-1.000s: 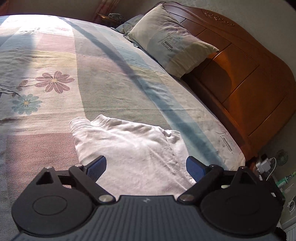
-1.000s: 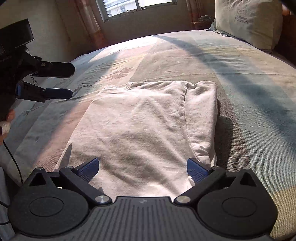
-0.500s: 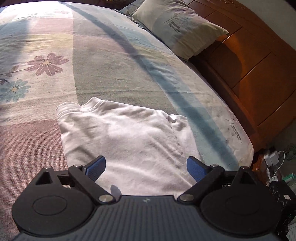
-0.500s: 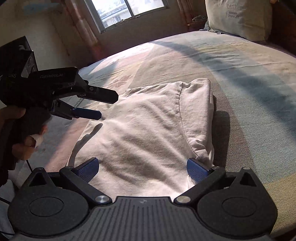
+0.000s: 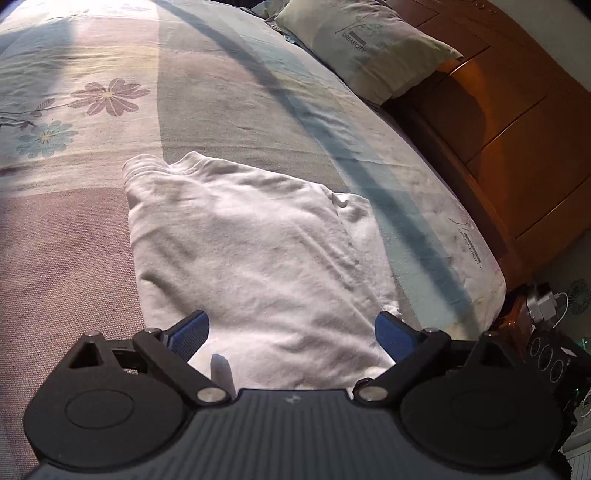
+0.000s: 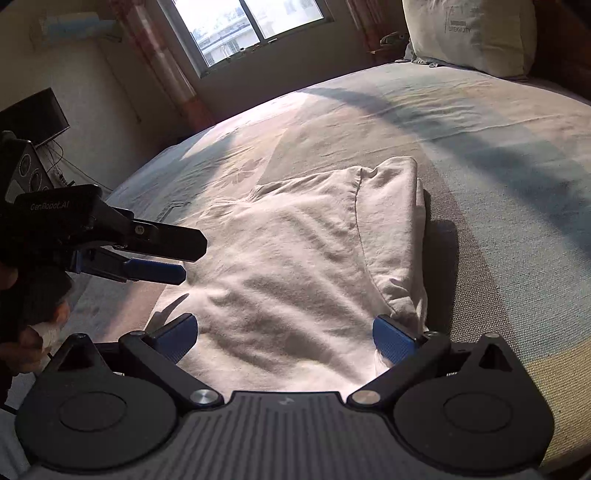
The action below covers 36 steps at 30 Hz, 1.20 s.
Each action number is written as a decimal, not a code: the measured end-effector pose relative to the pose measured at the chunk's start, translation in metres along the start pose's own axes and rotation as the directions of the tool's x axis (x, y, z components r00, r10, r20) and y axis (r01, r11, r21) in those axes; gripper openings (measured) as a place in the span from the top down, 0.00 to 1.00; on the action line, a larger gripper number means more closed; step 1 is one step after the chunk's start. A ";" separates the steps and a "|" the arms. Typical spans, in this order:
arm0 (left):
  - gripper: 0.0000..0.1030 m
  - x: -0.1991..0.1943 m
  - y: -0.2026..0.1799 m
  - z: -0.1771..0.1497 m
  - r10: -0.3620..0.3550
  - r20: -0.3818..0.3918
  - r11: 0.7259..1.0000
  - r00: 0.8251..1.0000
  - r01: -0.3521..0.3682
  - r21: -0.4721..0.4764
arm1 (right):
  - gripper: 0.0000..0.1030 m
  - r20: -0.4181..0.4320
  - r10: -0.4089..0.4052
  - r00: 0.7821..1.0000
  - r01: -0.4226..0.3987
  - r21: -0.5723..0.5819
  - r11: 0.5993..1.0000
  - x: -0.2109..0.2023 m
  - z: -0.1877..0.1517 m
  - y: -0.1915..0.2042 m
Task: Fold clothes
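Note:
A white garment (image 5: 251,254) lies flat on the bed, its sides folded in so it forms a long rectangle; the collar end is farthest from me. My left gripper (image 5: 291,332) hovers open above the near hem with nothing between its blue pads. In the right wrist view the same garment (image 6: 295,266) fills the middle, and my right gripper (image 6: 286,338) stands open over its near edge. The left gripper (image 6: 173,260) also shows there at the left, held by a hand just above the garment's left edge, its fingers apart.
The bed cover (image 5: 92,99) has pastel blocks and flower prints. A pillow (image 5: 369,44) leans on the wooden headboard (image 5: 517,147) at the right. Fans and cables (image 5: 554,295) sit on the floor beyond the bed's edge. A window (image 6: 251,29) and monitor (image 6: 33,118) are behind.
The left gripper has moved in over the garment's left edge, coming closer and lower. The right gripper has tilted up a little. The garment has not moved.

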State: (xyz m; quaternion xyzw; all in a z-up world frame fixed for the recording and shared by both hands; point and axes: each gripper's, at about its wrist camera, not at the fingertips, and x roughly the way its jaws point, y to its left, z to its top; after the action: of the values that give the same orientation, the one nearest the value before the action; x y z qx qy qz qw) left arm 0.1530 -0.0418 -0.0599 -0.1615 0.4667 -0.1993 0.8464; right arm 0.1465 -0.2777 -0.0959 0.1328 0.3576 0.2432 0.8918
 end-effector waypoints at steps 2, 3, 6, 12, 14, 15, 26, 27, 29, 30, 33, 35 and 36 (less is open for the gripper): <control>0.07 -0.007 0.002 -0.004 0.017 0.007 1.000 1.000 -0.017 -0.002 | 0.00 0.007 0.000 1.000 0.000 0.007 1.000 -0.001 0.000 0.000; 0.07 -0.011 0.004 -0.005 0.028 0.011 1.000 1.000 -0.028 -0.002 | 0.00 0.011 0.001 1.000 -0.001 0.012 1.000 -0.002 0.000 0.001; 0.07 -0.025 0.008 -0.008 0.063 0.038 0.998 0.997 -0.063 0.000 | 0.00 0.038 0.010 0.999 -0.012 0.046 0.999 -0.006 0.002 0.000; 0.07 -0.054 0.019 -0.005 0.118 0.117 0.993 0.986 -0.117 -0.012 | 0.00 0.146 0.042 0.988 -0.049 0.046 0.998 -0.014 0.039 -0.003; 0.07 -0.060 0.025 -0.003 0.126 0.135 0.992 0.983 -0.124 -0.025 | 0.00 0.142 0.041 0.989 -0.043 0.011 0.999 -0.003 0.061 -0.002; 0.07 -0.062 0.028 -0.003 0.128 0.138 0.992 0.982 -0.124 -0.033 | 0.00 0.136 0.037 0.990 -0.037 -0.004 0.999 0.005 0.070 -0.002; 0.07 -0.070 0.058 -0.004 0.174 0.142 0.982 0.975 -0.160 -0.102 | 0.00 0.014 -0.078 0.997 0.078 -0.046 0.996 0.078 0.088 -0.017; 0.07 -0.070 0.059 -0.004 0.177 0.143 0.981 0.974 -0.163 -0.104 | 0.00 0.011 -0.087 0.996 0.087 -0.045 0.995 0.076 0.090 -0.013; 0.07 -0.071 0.060 -0.005 0.183 0.146 0.980 0.972 -0.168 -0.109 | 0.00 0.007 -0.085 0.996 0.086 -0.067 0.994 0.074 0.095 -0.003; 0.07 -0.072 0.061 -0.006 0.186 0.147 0.979 0.971 -0.171 -0.112 | 0.00 0.006 -0.067 0.998 0.068 -0.098 0.993 0.076 0.097 0.005; 0.07 -0.076 0.062 -0.008 0.193 0.151 0.977 0.969 -0.176 -0.118 | 0.00 -0.003 -0.025 1.000 0.024 -0.188 0.982 0.083 0.102 0.027; 0.07 -0.081 0.066 -0.009 0.201 0.158 0.975 0.967 -0.182 -0.126 | 0.00 -0.026 -0.044 0.999 0.037 -0.235 0.971 0.100 0.103 0.034; 0.07 -0.083 0.068 -0.009 0.208 0.161 0.973 0.965 -0.188 -0.131 | 0.00 -0.051 -0.090 0.995 0.074 -0.251 0.965 0.113 0.101 0.032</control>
State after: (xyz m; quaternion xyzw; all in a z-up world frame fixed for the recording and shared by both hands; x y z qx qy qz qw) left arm 0.1179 0.0566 -0.0355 -0.1791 0.4158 -0.0717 0.8888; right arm 0.2775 -0.1973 -0.0763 -0.0024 0.3572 0.2529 0.8991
